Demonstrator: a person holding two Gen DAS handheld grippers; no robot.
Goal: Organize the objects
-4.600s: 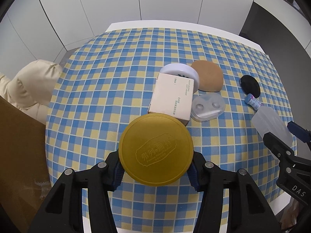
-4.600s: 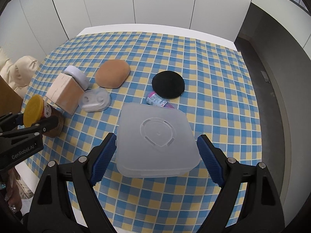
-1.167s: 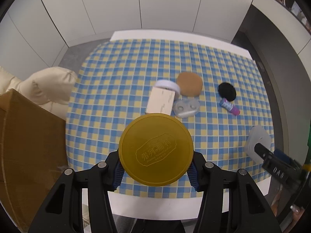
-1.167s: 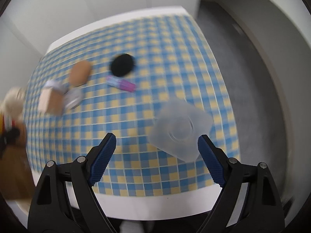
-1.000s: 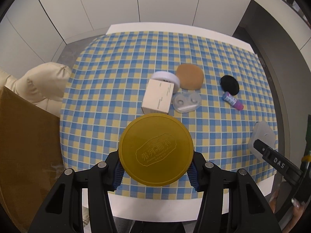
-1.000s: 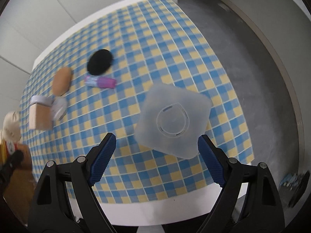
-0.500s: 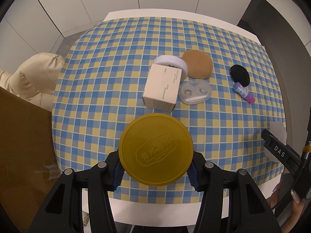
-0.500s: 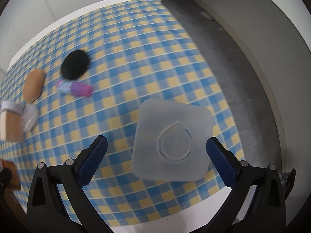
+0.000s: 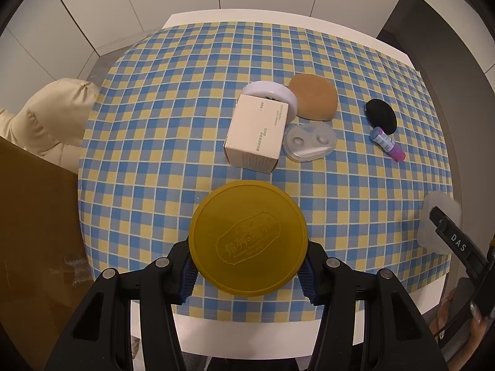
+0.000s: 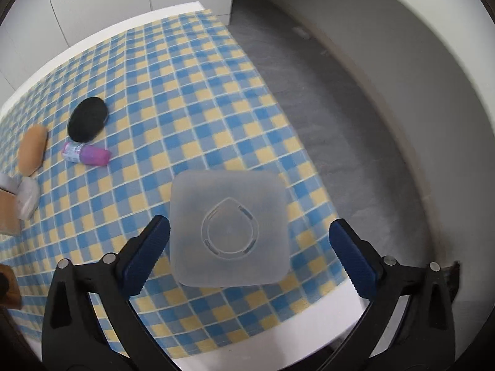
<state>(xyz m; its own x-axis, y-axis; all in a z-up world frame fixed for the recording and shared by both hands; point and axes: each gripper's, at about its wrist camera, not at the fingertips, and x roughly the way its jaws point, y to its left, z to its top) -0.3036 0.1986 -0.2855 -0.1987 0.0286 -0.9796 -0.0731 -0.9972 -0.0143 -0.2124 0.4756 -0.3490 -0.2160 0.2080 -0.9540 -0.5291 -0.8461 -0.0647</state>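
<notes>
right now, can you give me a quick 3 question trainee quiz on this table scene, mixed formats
1. True or false: the left gripper is shut on the yellow-lidded jar.
2. Multiple choice: which thing lies between the open right gripper's fingers? A) the black pad B) the frosted square container C) the white box
3. Fill in: the purple tube lies right beside the ___ round pad on the checked tablecloth.

Key:
1. True; the pads press on the jar just under its lid.
2. B; the right-hand finger stands clear of it, so it is not gripped.
3. black
</notes>
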